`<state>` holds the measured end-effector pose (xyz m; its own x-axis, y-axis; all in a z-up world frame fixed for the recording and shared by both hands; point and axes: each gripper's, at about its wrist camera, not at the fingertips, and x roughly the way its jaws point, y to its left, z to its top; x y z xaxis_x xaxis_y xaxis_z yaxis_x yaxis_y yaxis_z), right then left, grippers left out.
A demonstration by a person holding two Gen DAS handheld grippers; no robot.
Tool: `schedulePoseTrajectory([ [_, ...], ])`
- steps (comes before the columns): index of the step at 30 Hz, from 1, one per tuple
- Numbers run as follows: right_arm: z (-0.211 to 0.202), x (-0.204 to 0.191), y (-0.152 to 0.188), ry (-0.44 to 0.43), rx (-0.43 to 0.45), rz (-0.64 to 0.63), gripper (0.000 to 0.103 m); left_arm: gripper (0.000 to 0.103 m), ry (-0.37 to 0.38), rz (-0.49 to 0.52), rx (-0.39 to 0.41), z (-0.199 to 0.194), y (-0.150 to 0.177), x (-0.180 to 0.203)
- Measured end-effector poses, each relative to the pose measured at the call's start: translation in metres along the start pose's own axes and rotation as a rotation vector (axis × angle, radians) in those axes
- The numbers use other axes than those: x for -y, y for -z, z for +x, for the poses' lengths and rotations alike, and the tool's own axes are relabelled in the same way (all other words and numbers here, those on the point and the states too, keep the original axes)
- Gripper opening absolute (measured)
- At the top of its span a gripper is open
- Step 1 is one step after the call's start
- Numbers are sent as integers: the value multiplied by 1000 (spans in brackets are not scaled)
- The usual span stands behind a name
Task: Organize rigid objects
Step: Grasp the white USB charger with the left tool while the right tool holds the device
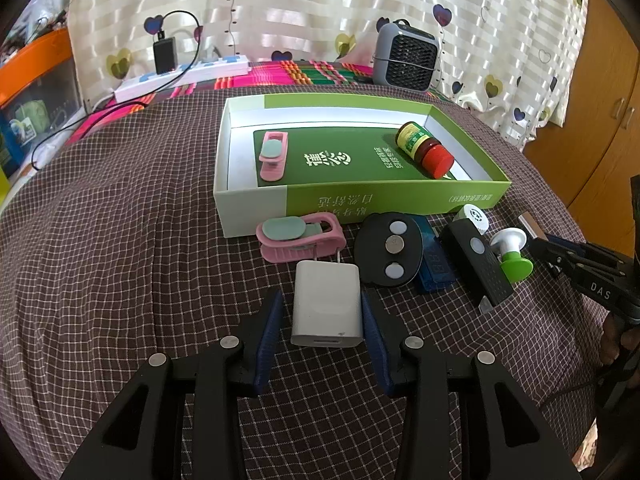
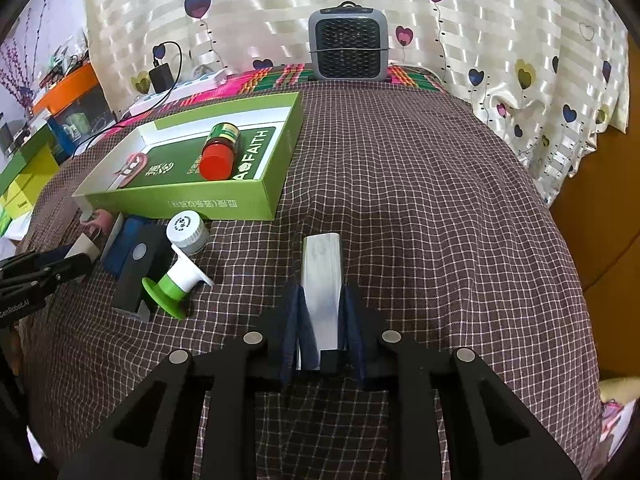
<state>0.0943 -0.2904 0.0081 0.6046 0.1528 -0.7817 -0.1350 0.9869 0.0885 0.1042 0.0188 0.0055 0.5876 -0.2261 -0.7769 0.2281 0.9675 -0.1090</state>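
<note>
We see the right gripper [image 2: 322,312] pinching a silver bar [image 2: 321,280], centre frame, long axis running up-frame from the jaws. The left gripper [image 1: 323,320] brackets the white charger [image 1: 326,304] at lower centre, prongs pointing up-frame; contact uncertain.

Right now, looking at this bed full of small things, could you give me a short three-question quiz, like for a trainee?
1. True or false: the red-capped bottle lies inside the green cardboard box.
2. How many pink plastic clips show in the left view?
3. What does the right gripper hold: A) white wall charger, B) silver rectangular bar, C) green-and-white suction knob?

Key: 1 true. 2 two: pink clip in the box, pink clip on the checked cloth. 3 B; the charger sits between the left gripper jaws.
</note>
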Motion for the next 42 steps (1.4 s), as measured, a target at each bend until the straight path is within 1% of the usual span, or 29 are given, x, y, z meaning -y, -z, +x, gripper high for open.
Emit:
schedulePoseTrajectory([
  [2,0,0,0,-1,0,1,24,33,-11,-1,1,-1,0,0],
  [33,-6,0,2,6,12,9,24,33,-2,-16,5,-4,1,-1],
  [42,-12,-3,1,5,25,5,24,32,-3,-13,25,-13,-1,-1],
])
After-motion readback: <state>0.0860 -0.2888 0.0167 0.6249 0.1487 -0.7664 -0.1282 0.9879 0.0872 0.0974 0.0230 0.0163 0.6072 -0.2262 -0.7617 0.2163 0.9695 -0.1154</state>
